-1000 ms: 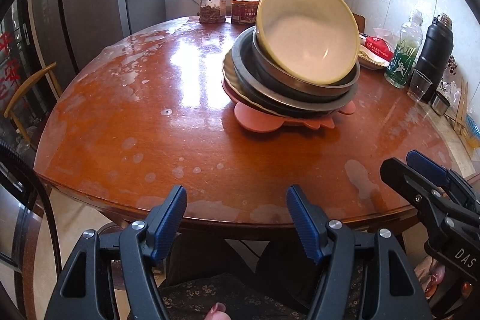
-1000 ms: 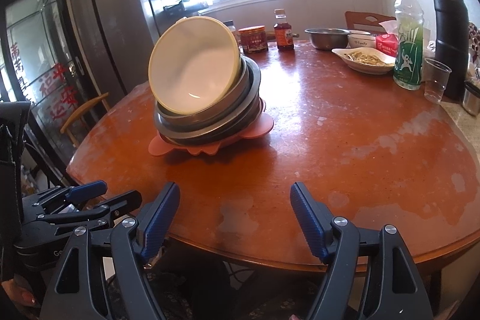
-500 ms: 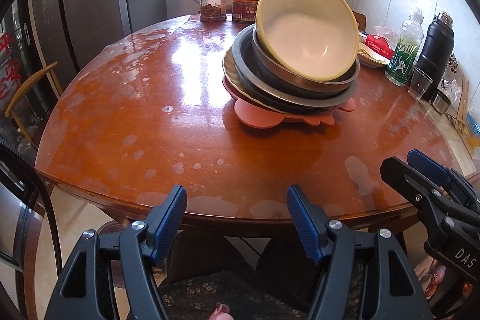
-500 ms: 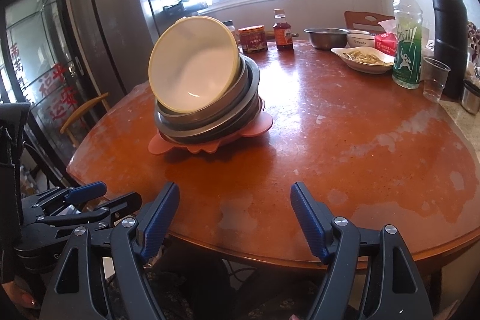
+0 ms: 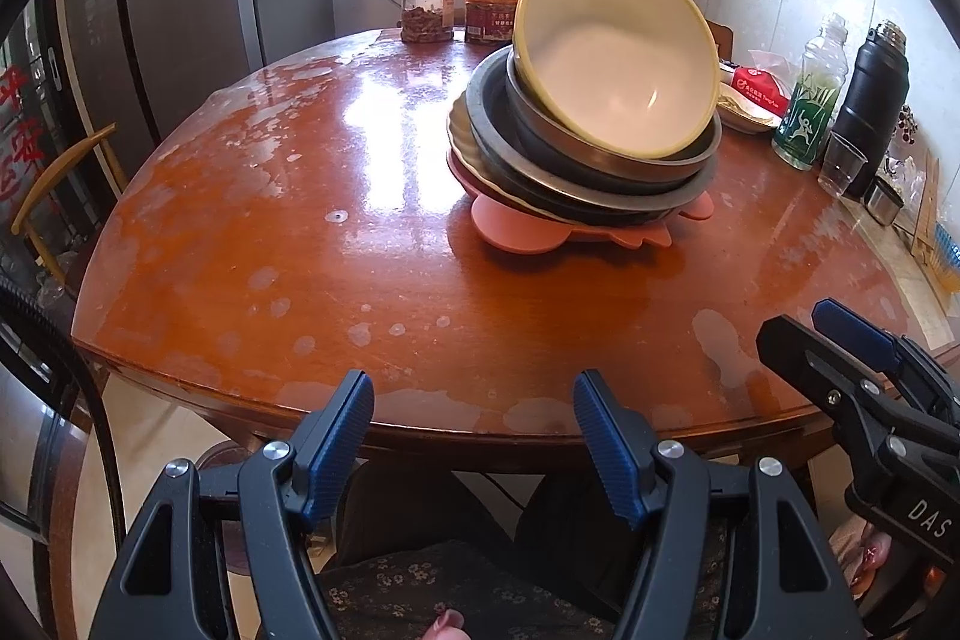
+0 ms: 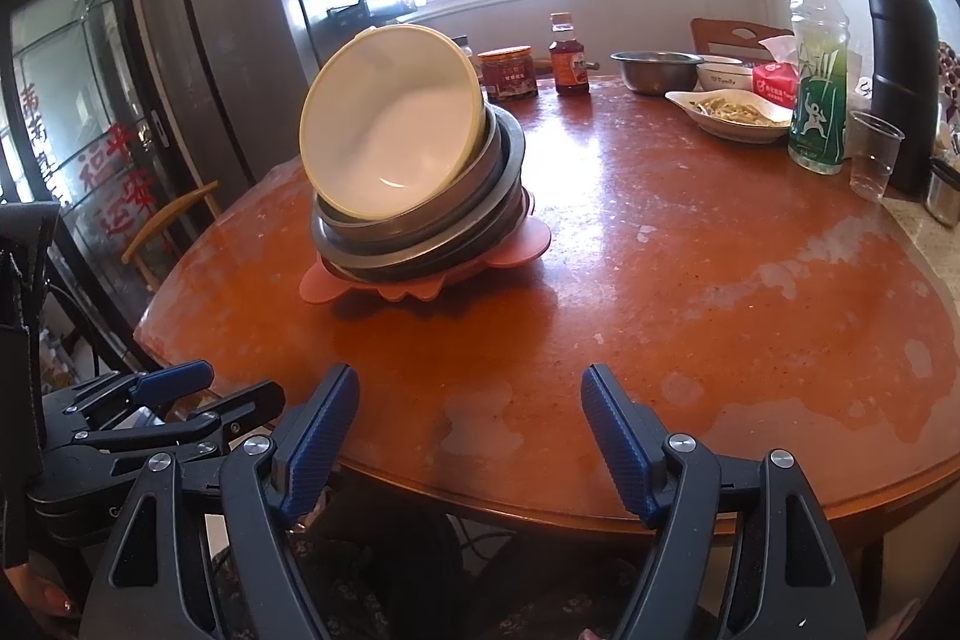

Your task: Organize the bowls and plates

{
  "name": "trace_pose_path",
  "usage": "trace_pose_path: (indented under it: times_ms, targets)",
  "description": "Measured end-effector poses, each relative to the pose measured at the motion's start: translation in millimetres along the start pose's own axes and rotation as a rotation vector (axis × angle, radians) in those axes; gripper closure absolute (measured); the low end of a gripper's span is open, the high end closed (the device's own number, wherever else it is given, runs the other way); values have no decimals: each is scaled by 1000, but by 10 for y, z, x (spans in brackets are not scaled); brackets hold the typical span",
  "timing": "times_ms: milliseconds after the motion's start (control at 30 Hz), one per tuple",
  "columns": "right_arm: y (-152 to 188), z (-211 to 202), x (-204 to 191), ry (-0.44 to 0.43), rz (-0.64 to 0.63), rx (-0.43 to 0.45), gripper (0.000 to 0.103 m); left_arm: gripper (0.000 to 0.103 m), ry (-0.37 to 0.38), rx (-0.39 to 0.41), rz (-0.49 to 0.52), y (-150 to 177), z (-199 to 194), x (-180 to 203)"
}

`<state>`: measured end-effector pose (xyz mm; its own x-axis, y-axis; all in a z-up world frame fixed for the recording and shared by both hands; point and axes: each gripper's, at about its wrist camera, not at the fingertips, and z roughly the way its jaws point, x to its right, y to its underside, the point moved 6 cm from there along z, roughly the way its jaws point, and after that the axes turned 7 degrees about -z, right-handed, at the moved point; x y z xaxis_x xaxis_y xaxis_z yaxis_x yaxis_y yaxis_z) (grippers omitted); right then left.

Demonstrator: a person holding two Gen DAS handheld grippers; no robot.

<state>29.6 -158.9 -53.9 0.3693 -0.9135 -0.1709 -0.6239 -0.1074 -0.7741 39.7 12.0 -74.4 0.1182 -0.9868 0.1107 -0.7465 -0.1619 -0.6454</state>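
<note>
A tilted stack stands on the round wooden table (image 5: 300, 244). A yellow bowl (image 5: 624, 58) with a white inside leans on top of metal bowls (image 5: 576, 160), a cream plate and a pink plate (image 5: 522, 229) at the bottom. The stack also shows in the right wrist view, with the yellow bowl (image 6: 390, 130) and pink plate (image 6: 336, 283). My left gripper (image 5: 474, 430) is open and empty at the table's near edge. My right gripper (image 6: 468, 424) is open and empty at the near edge, to the right of the left one.
Jars (image 5: 427, 7) stand at the table's back. A dish of food (image 6: 729, 115), a metal bowl (image 6: 654, 70), a green bottle (image 6: 819, 64), a black flask (image 6: 903, 70) and a plastic cup (image 6: 873, 154) crowd the right side. A fridge (image 6: 240, 40) stands at the left.
Both grippers have drifted slightly; the stack sits a little lower in the left wrist view. Nothing was taken hold of or let go.
</note>
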Motion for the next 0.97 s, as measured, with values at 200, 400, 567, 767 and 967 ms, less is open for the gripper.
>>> trace_pose_path:
  times_ms: [200, 400, 567, 767, 967]
  targets:
    - [-1, 3, 15, 13, 5, 1, 25, 34, -1, -2, -3, -2, 0, -18]
    - [9, 4, 36, 16, 10, -1, 25, 34, 0, -2, -7, -1, -2, -37]
    - [12, 7, 33, 17, 8, -3, 25, 34, -2, -1, -7, -2, -2, -43]
    - [15, 22, 47, 17, 11, -2, 25, 34, -6, -6, -9, -8, 11, -68]
    - [19, 70, 185, 36, 22, -14, 25, 34, -9, -19, -38, -75, 115, -192]
